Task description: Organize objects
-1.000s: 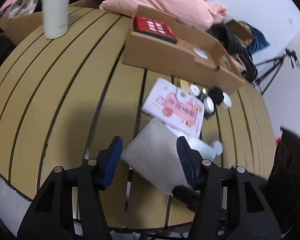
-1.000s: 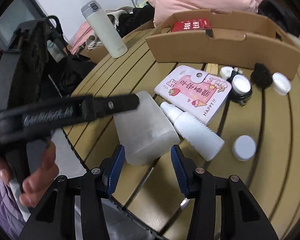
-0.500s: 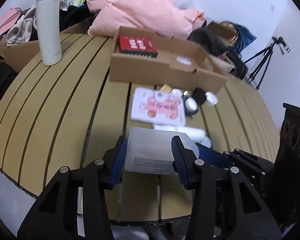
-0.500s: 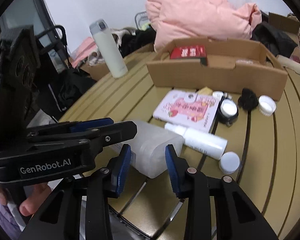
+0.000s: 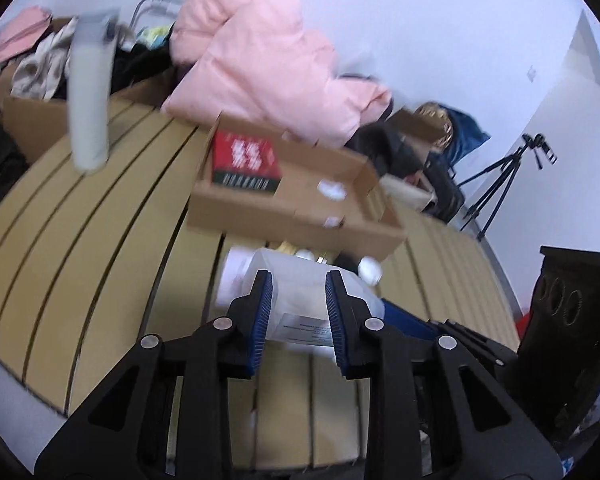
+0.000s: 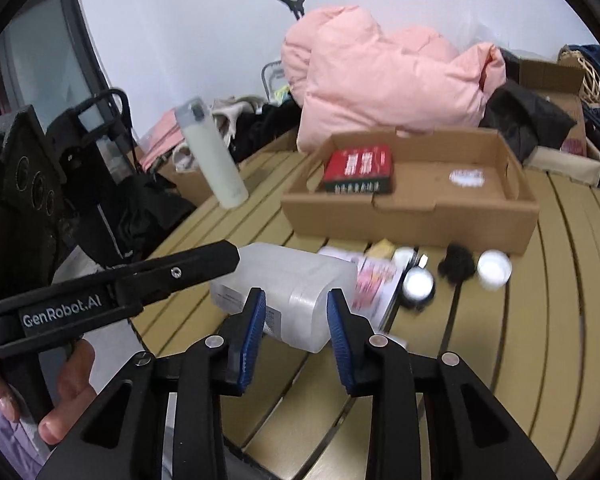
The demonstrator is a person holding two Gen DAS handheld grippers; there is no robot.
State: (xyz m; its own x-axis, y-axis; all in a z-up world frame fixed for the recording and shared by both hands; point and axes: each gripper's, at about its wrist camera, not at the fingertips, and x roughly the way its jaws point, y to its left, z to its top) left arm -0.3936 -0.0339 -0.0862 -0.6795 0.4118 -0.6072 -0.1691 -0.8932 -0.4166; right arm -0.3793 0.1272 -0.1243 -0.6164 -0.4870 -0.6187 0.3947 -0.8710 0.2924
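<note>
On the left gripper (image 6: 236,258), "GenRobot.AI" reads white; both it and the right gripper (image 6: 296,312) have just closed, pinching the translucent jug (image 6: 296,276)

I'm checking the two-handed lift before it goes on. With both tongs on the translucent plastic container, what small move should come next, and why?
Probably carry it forward, toward the cardboard box. Both the left tongs and the right tongs, whose jaws have just been closing, now clamp the translucent container. It looks lifted off the slatted table, and the box, holding only a red box, has free floor.
</note>
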